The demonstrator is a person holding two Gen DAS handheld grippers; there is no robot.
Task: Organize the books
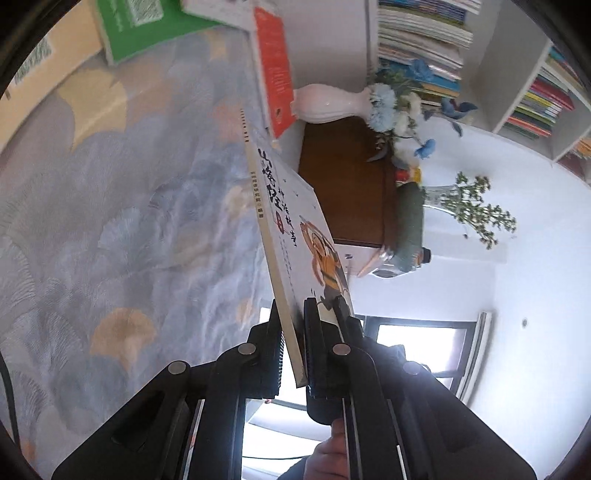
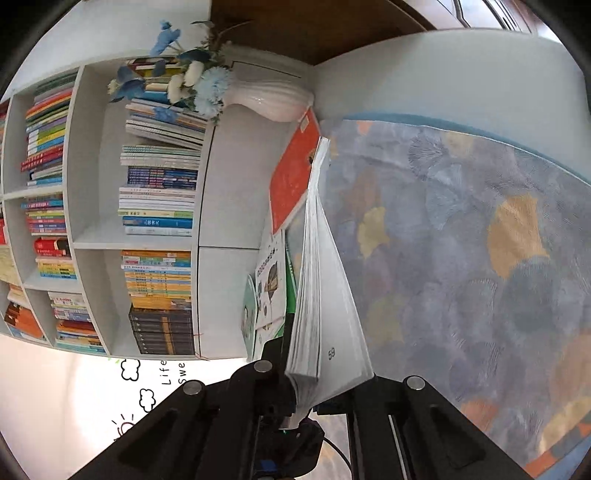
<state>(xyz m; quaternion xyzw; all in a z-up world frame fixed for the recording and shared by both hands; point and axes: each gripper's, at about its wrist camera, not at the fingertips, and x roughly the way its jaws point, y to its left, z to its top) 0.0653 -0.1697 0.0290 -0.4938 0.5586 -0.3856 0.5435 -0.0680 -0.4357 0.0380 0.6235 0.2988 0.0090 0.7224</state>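
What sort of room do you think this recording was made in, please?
Probably a home study or bedroom: a white bookshelf packed with books, a patterned floral cloth with books lying on it, and a white vase of flowers.

Beside the white vase (image 1: 325, 103) of pale-blue flowers (image 1: 384, 105): an orange-red book (image 1: 275, 70), a green book (image 1: 147, 33), a blue-grey leaf-patterned cloth (image 1: 129, 221).

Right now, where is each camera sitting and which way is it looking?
Left wrist: sits on the left gripper, looking along its fingers at the cartoon-cover book it clamps; a hand shows below.
Right wrist: sits on the right gripper, looking along the fanned-open book it pinches, toward the bookshelf.
Both see the white vase, orange book and leaf-patterned cloth.
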